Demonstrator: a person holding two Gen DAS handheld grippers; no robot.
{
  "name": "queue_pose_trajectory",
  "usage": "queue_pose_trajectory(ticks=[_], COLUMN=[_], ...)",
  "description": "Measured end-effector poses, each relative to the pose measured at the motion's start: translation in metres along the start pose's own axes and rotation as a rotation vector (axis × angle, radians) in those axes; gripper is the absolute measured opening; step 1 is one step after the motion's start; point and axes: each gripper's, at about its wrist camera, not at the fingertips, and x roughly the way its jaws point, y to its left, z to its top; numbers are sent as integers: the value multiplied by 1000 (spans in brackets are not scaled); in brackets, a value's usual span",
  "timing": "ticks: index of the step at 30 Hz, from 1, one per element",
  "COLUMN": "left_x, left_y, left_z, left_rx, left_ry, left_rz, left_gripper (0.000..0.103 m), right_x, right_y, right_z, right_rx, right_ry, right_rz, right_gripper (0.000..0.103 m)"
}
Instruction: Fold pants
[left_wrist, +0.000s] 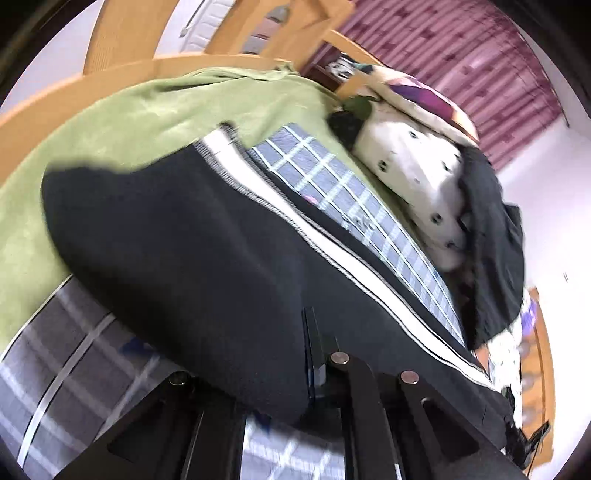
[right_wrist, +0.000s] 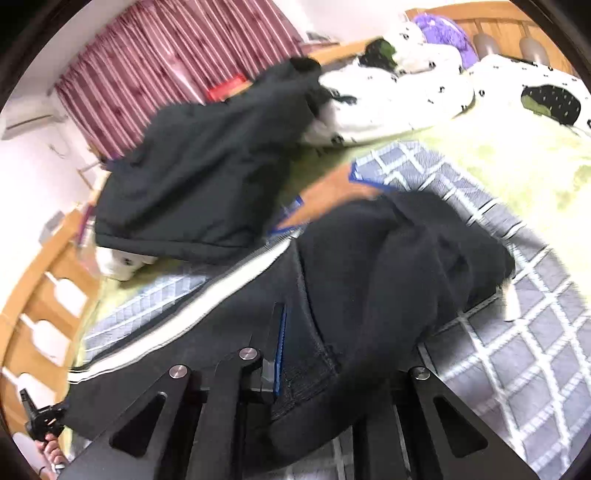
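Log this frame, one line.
step: mid-fold | left tongs: shut on pants | right tongs: shut on pants | surface: checked mat

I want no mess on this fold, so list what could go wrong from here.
1. The black pants with the white side stripe hang bunched from both grippers, left gripper and right gripper; the fold may likely land creased.
2. The dark jacket heaped beside the grey checked mat could snag a swinging leg.
3. The frames are blurred by motion; a fast swing may pull fabric from the grip.
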Motion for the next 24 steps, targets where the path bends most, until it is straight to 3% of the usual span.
queue_pose_trajectory(ticks=[3, 8, 13, 14, 16, 17, 18, 19, 20, 24], left_x=[-27, -49, -32, -32, -35, -38, -41, -46, -49, -58], left_y=[-4, 10, 22, 23, 21, 22, 22, 21, 20, 23], left_z=[-27, -82, -127, -129, -131, -131, -132, -133, -136, -148], left_rx=[90, 185, 305, 307, 296, 294, 293, 298, 305, 324], left_ry=[34, 116, 114, 98, 78, 83, 89, 84, 70, 24], left_rz=[-8, -35, 111, 120, 136, 136, 125, 113, 117, 183], left_gripper=[9, 10, 15, 15, 29, 36, 55, 68, 71, 71], right_x=[-43, -102, -102, -96, -99, -106, -112, -119, -123, -113], right_y=[-6, -61, -108, -115, -125, -129, -133, -137, -141, -164], right_z=[-8, -44, -97, -109, -124, -127, -128, -127, -125, -103], right_rx=[-45, -30, 12, 28, 56, 75, 94, 117, 138, 270], right_ry=[-10, 35, 167, 187, 179, 150, 131, 104, 79, 30], right_rz=[-16, -21, -51, -73, -105, -79, -68, -69, -73, -49], right_gripper=[13, 13, 16, 26, 42, 47, 58, 64, 72, 74])
